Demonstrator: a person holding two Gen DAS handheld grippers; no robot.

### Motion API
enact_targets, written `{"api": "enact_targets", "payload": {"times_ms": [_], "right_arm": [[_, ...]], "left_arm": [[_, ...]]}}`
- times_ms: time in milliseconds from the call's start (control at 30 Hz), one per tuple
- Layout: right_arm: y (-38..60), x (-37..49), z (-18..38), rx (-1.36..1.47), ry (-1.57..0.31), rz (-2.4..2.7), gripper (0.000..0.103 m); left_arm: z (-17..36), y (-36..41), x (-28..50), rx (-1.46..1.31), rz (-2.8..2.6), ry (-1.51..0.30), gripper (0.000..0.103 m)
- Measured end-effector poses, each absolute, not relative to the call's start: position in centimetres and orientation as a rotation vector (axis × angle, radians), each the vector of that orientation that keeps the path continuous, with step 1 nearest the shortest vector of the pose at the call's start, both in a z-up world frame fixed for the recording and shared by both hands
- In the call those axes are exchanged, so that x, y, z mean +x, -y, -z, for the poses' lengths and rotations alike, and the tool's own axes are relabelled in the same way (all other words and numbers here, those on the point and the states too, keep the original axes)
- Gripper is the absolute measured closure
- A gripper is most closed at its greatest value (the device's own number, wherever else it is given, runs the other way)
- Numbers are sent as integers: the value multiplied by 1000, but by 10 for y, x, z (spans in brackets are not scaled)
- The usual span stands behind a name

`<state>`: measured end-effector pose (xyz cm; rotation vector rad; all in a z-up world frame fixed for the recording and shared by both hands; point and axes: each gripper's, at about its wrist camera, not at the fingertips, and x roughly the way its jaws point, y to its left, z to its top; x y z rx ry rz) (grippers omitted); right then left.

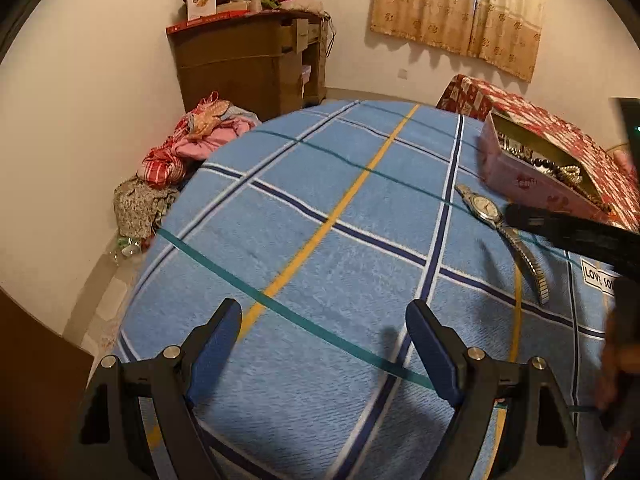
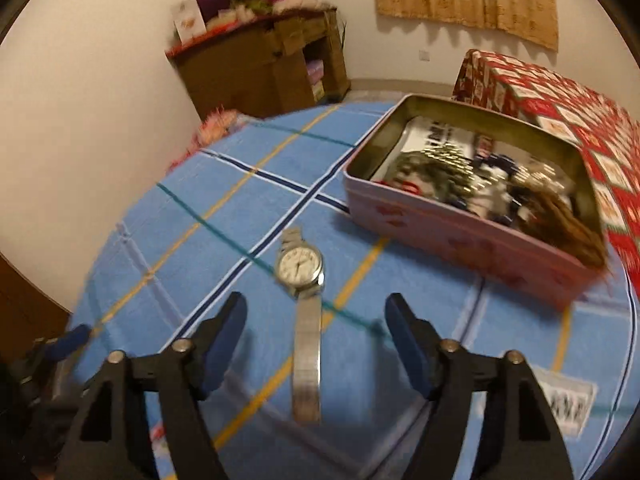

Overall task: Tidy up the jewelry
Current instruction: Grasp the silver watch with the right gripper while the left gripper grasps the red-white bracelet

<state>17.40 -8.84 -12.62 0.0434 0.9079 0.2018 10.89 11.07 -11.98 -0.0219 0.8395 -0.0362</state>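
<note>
Jaws of right gripper (image 2: 316,330) spread, nothing pinched, watch band lying between them; left gripper (image 1: 324,336) jaws spread too, over bare blanket (image 1: 320,200). Pink tin (image 2: 460,240), open, stiff, full of tangled jewelry, prob. light. Wristwatch (image 2: 301,268) flat on blanket near tin: white dial, steel band, slippery, floppy; glass fragile, so grab across band.

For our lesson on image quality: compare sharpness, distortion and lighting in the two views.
Left wrist view: mostly sharp, the wristwatch crisp; right wrist view: motion-smeared, blurring the pink tin and its jewelry. Both: fisheye bends the blue blanket's stripes, under dim warm light.
</note>
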Motion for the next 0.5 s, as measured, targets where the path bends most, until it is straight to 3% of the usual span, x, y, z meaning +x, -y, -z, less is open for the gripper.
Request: {"api": "enact_targets", "payload": {"times_ms": [200,267,300,333,500], "right_arm": [[67,197,141,-100,-931,-162,26],[64,193,141,-122,-906,-176,35],[64,192,140,-125,-904,-178,45],[63,189,140,-134,-903,-182,62],[80,172,136,-78,-928,-220,65]], "left_arm": [[112,-122,106,5,49,-805,19],[112,-123,106,4,76,-801,19],[111,-123,105,5,103,-801,19],[111,-122,104,7,117,-799,19],[102,-107,91,88,248,-769,19]]}}
